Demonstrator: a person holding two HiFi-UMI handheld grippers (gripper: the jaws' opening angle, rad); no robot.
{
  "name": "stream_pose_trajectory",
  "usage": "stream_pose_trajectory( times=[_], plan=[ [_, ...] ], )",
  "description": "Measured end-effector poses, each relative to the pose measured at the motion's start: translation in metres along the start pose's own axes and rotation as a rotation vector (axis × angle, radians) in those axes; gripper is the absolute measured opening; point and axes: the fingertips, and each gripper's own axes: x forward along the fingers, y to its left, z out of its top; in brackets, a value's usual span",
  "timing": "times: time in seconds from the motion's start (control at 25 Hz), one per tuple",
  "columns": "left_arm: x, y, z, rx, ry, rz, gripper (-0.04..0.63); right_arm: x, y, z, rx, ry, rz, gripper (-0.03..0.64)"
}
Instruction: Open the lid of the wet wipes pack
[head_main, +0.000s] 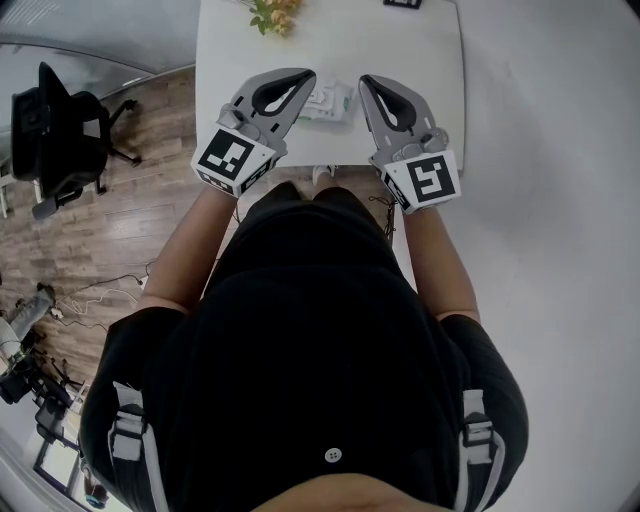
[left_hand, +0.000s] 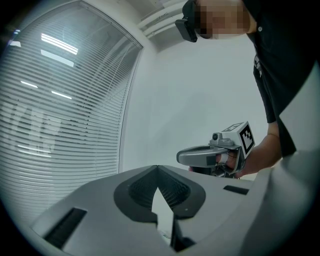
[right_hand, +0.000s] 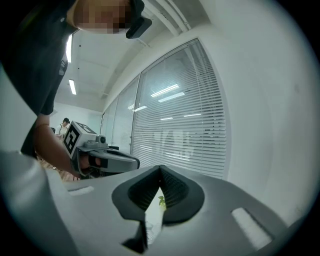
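Left arm pose: bare left forearm (head_main: 185, 250) reaches forward past the near edge of the surface (head_main: 420, 60); the left tongs (head_main: 306, 77) lie about level and angle inward toward the middle.
Right arm pose: right forearm (head_main: 440, 260) mirrors it; the right tongs (head_main: 366, 81) also lie about level and angle inward, so the two tips face each other, a little apart.
Left tongs state: tips closed together, nothing gripped.
Right tongs state: fully closed, nothing gripped.
Wet wipes pack (head_main: 330, 103): lies flat on the surface close to the near edge, about midway along it, between the two tips. Contact with either tip cannot be told.
Edges: both hands sit over the near edge, against the person's body.
Open room: white surface runs from the pack to the far edge, where flowers (head_main: 274, 14) stand toward the far left corner.
Off the left edge: office chair (head_main: 60, 130) on wooden floor (head_main: 150, 210), well apart from the hands.
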Motion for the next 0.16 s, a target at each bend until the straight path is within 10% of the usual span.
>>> stream_pose_trajectory(
  times=[0.16],
  plan=[
    [0.0005,0.0000,0.0057,0.000,-0.009,0.000,0.008,-0.0003,-0.0007,0.0010,0.008,0.000,-0.004,0.011]
  ],
)
